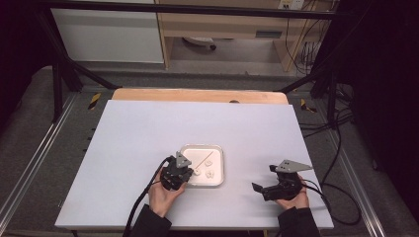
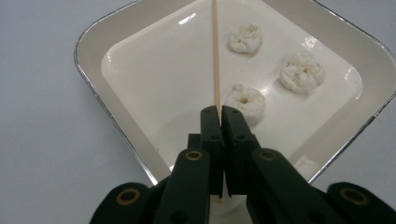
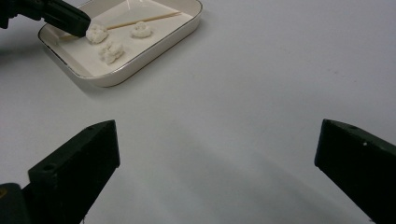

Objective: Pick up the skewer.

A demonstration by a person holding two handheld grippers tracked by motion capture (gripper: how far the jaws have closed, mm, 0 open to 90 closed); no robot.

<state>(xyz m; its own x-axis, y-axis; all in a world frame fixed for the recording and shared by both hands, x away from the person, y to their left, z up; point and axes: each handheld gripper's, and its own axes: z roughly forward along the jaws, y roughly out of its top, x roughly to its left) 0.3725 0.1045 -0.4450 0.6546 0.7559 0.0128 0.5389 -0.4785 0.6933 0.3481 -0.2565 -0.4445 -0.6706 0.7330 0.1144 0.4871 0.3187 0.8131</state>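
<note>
A white square tray (image 1: pixel 202 146) sits on the table just in front of its middle. In it lie a thin wooden skewer (image 2: pixel 215 56) and three small white puffy pieces (image 2: pixel 245 38) (image 2: pixel 302 72) (image 2: pixel 246 100). My left gripper (image 2: pixel 219 112) reaches in over the tray's near left corner and is shut on the near end of the skewer, right beside the nearest white piece. In the high view the left gripper (image 1: pixel 190 170) is at the tray's left edge. My right gripper (image 1: pixel 264 177) is held to the right of the tray, jaws wide open over bare table (image 3: pixel 217 135).
The tray (image 3: pixel 154 56) has a thin metallic rim. A grey-white table top (image 1: pixel 148 128) stretches all around it. Cables trail from both grippers toward the near edge. A black frame and a wooden bench stand beyond the far edge.
</note>
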